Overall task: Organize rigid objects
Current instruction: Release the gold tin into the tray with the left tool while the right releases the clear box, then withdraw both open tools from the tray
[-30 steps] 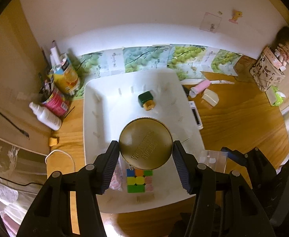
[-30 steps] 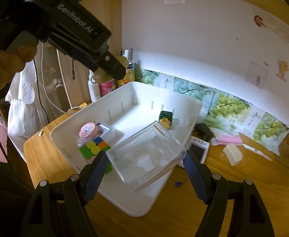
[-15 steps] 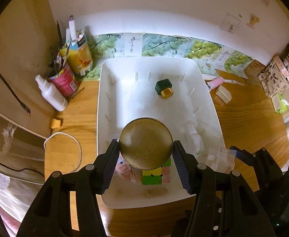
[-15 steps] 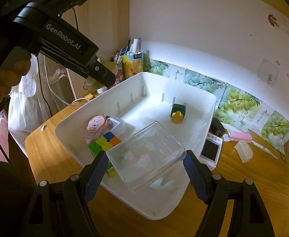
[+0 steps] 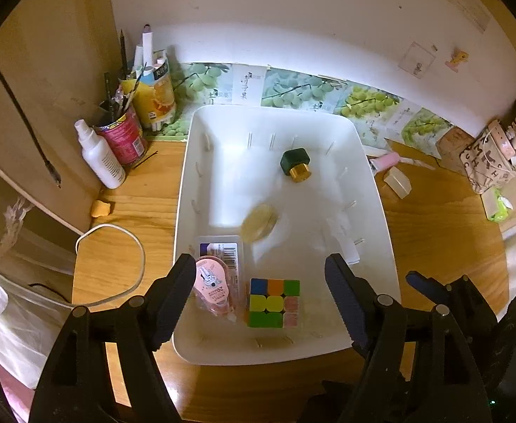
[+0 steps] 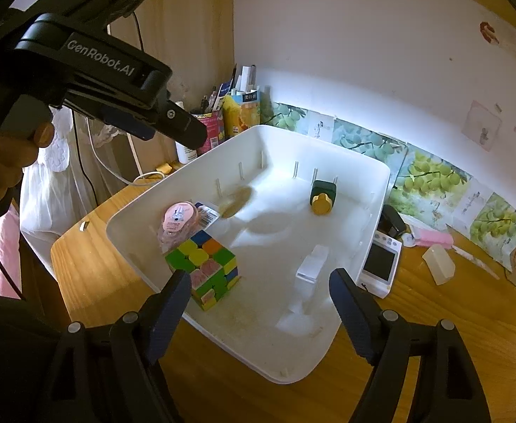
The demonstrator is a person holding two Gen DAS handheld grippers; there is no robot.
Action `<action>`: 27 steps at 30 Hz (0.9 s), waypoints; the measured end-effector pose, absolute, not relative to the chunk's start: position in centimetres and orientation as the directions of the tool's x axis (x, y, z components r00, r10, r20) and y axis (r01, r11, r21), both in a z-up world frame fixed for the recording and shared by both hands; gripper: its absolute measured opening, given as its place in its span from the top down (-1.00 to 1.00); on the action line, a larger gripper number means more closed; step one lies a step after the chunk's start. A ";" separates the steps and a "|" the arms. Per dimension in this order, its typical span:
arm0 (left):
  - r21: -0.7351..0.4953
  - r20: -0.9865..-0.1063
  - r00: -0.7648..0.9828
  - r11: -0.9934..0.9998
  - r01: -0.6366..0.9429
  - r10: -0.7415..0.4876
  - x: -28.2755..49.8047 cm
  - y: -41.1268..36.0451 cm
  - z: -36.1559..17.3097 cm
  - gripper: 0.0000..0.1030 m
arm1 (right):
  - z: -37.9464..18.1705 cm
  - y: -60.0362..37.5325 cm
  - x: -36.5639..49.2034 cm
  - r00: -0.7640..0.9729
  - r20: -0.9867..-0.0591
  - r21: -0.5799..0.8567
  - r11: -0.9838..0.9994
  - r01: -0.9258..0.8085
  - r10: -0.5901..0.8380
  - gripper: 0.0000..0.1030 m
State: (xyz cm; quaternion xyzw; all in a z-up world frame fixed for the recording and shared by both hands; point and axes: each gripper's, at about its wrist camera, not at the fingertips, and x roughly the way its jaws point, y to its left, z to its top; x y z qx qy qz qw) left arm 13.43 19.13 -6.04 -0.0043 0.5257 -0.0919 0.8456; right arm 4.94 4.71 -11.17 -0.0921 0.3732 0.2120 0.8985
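My left gripper (image 5: 259, 264) hovers over the near end of the white tray (image 5: 187, 190), its jaws opening with nothing between them. Below it a round gold tin (image 5: 259, 227) shows as a tilted blur inside the tray. My right gripper (image 6: 260, 276) is over the tray's (image 6: 377, 176) near corner, its jaws also opening and empty. A clear plastic box (image 6: 312, 264) lies faintly visible on the tray floor. The tray also holds a colour cube (image 5: 274, 303), a pink tape dispenser (image 5: 212, 290) and a green bottle with a gold cap (image 5: 296, 165).
Left of the tray stand two pen cans (image 5: 124, 137), a white spray bottle (image 5: 101, 157) and a white cable loop (image 5: 117, 232). To its right lie a small screen device (image 6: 379, 264), a pink tube (image 5: 384, 160) and a pale block (image 5: 397, 183). A patterned basket (image 5: 486, 162) sits far right.
The left jaws have spread and let go of the gold tin, which has dropped into the tray. The clear box has left the right jaws and lies in the tray.
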 end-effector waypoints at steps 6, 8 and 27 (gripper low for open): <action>-0.091 -0.894 0.424 0.986 0.142 -0.144 13.1 17.8 -6.5 -0.53 | -11.1 3.6 4.4 0.638 -0.705 -0.008 0.896 -0.445 0.310 -0.58; -0.093 -0.893 0.426 0.985 0.143 -0.146 12.9 17.1 -6.5 -0.53 | -11.1 2.8 4.2 0.642 -0.702 -0.005 0.900 -0.436 0.307 -0.58; -0.012 -0.879 0.471 0.992 0.127 -0.072 9.9 6.8 -5.6 -0.53 | -9.9 -8.7 4.2 0.641 -0.704 0.020 0.911 -0.411 0.305 -0.58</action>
